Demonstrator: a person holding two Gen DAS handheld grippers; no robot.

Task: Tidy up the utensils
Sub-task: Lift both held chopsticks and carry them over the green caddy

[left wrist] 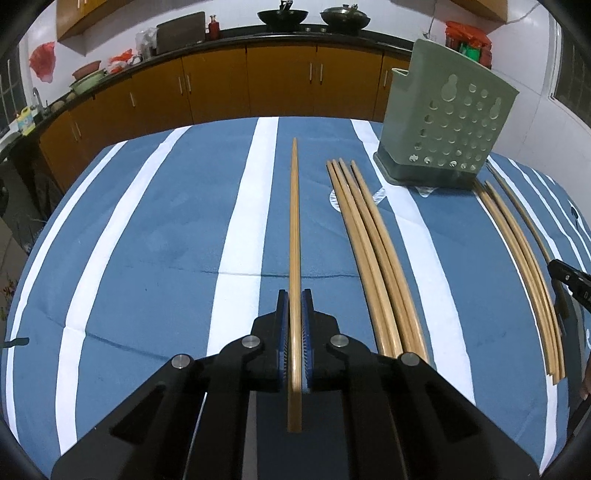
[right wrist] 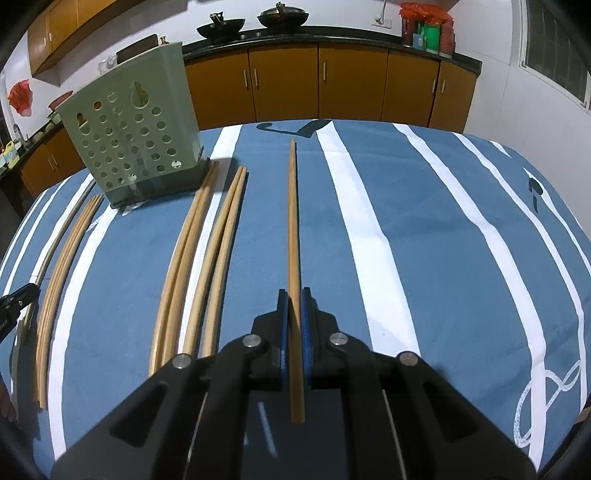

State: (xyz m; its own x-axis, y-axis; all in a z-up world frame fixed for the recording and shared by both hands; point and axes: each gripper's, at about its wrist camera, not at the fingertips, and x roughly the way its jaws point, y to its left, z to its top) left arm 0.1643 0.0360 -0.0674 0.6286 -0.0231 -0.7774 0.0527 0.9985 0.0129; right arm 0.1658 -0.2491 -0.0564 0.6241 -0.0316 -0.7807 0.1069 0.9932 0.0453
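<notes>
My left gripper (left wrist: 294,295) is shut on a wooden chopstick (left wrist: 294,221) that points forward over the striped cloth. My right gripper (right wrist: 294,295) is shut on another wooden chopstick (right wrist: 293,221), also pointing forward. A green perforated utensil holder (left wrist: 447,122) stands upright at the far right of the left wrist view and at the far left of the right wrist view (right wrist: 133,136). Several loose chopsticks (left wrist: 373,251) lie on the cloth between the grippers, with more chopsticks (left wrist: 524,266) further right. In the right wrist view these loose chopsticks (right wrist: 199,258) lie left of my gripper.
The table carries a blue cloth with white stripes (left wrist: 147,240). Orange kitchen cabinets (left wrist: 280,81) with a dark counter and woks (left wrist: 282,16) run behind it. The other gripper's black tip (left wrist: 569,280) shows at the right edge, and at the left edge of the right wrist view (right wrist: 18,299).
</notes>
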